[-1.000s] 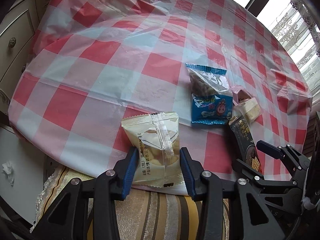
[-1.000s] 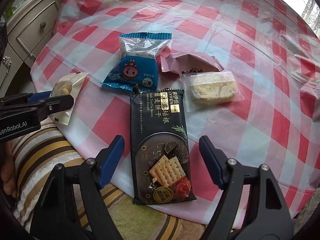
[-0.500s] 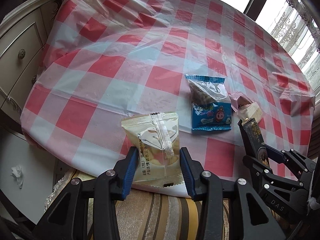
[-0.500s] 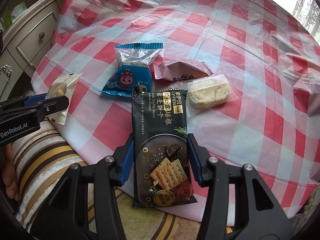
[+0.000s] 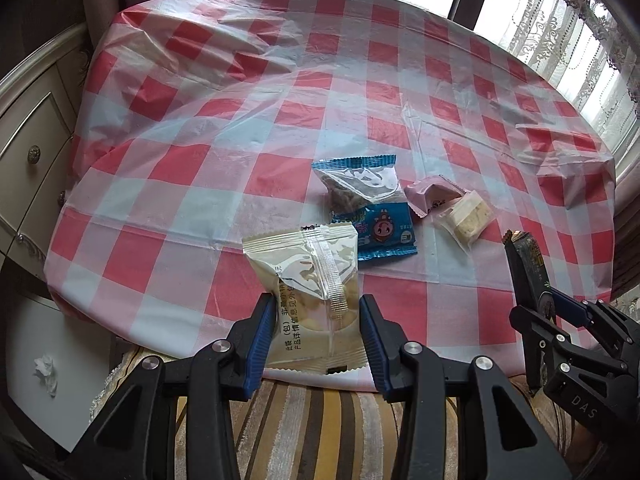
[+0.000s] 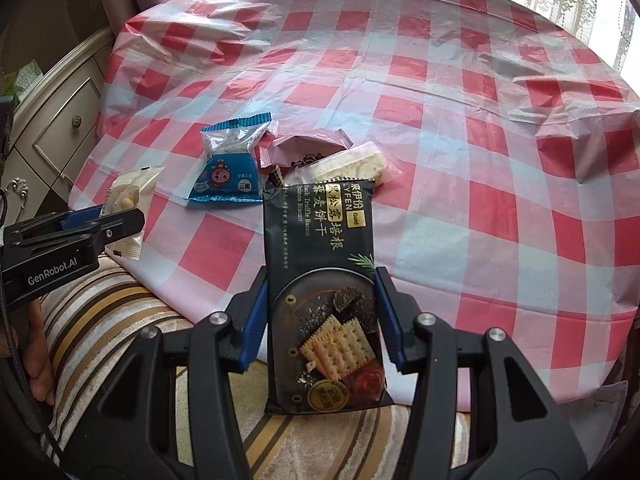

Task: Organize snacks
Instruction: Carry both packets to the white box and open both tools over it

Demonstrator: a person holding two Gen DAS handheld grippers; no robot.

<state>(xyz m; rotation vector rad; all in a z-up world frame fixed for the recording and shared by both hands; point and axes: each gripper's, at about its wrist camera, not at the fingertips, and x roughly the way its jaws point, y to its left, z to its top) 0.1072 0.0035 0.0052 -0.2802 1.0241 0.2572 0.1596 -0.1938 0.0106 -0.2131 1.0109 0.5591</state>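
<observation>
My left gripper [image 5: 318, 334] is shut on a cream snack packet [image 5: 308, 284] and holds it above the near table edge. My right gripper [image 6: 320, 320] is shut on a black cracker pack [image 6: 322, 280], lifted off the table; it also shows in the left wrist view [image 5: 528, 276]. On the red-checked tablecloth [image 5: 240, 128] lie a blue snack bag [image 5: 368, 212], a pink wrapper [image 5: 432, 196] and a clear-wrapped cake bar [image 5: 468, 216]. The right wrist view shows the blue bag [image 6: 226, 168], the pink wrapper [image 6: 304, 148], the cake bar [image 6: 352, 164] and the cream packet [image 6: 128, 200].
A striped cushion [image 5: 320, 416] lies under both grippers at the near table edge. A cream drawer cabinet [image 5: 28, 132] stands to the left. Curtained windows [image 5: 580, 40] stand behind the table at the right. The tablecloth is wrinkled at the far left and right.
My right gripper closed on the black cracker pack and lifted it off the table. My left gripper, holding the cream packet, rose and pulled back a little.
</observation>
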